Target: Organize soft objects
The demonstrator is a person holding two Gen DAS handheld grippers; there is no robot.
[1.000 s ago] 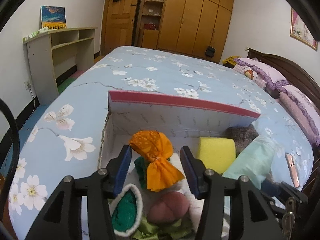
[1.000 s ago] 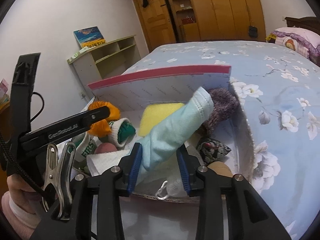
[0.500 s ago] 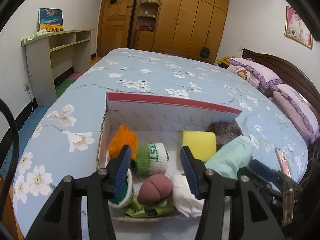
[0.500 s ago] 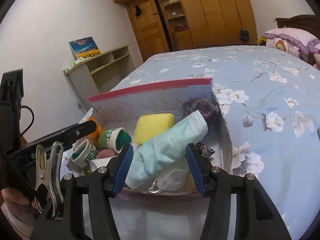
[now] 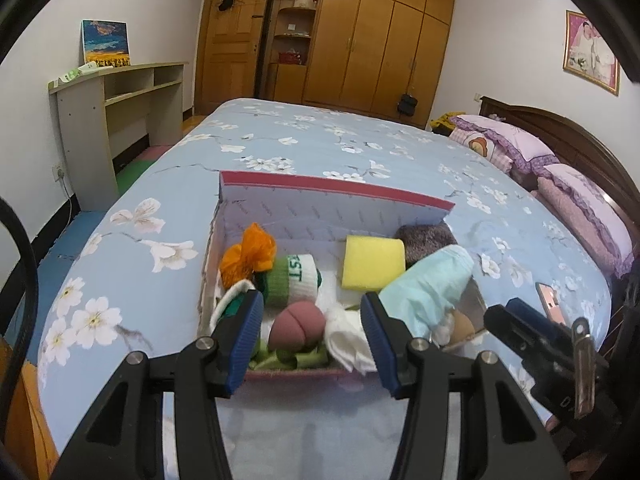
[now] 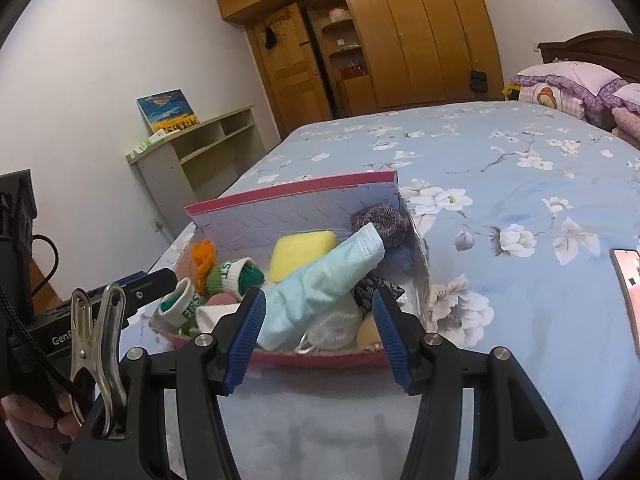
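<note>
A red-edged cardboard box (image 5: 336,188) (image 6: 292,194) sits on the blue floral bed. It holds an orange cloth (image 5: 248,254), a green and white sock roll (image 5: 294,280), a pink plush peach (image 5: 296,326), a yellow sponge (image 5: 374,262) (image 6: 302,254), a brown knit piece (image 5: 426,238) and a light blue face mask (image 5: 430,288) (image 6: 320,288) leaning on the right side. My left gripper (image 5: 312,340) is open and empty just before the box's near edge. My right gripper (image 6: 320,328) is open and empty, also before the box.
A phone (image 5: 550,306) (image 6: 630,280) lies on the bed right of the box. Pink pillows (image 5: 516,146) and a wooden headboard are at the far right. A shelf desk (image 5: 116,104) stands by the left wall, wardrobes at the back.
Both grippers have drawn back from the box. The left one let go of the orange cloth and the right one let go of the blue mask; both items now rest in the box.
</note>
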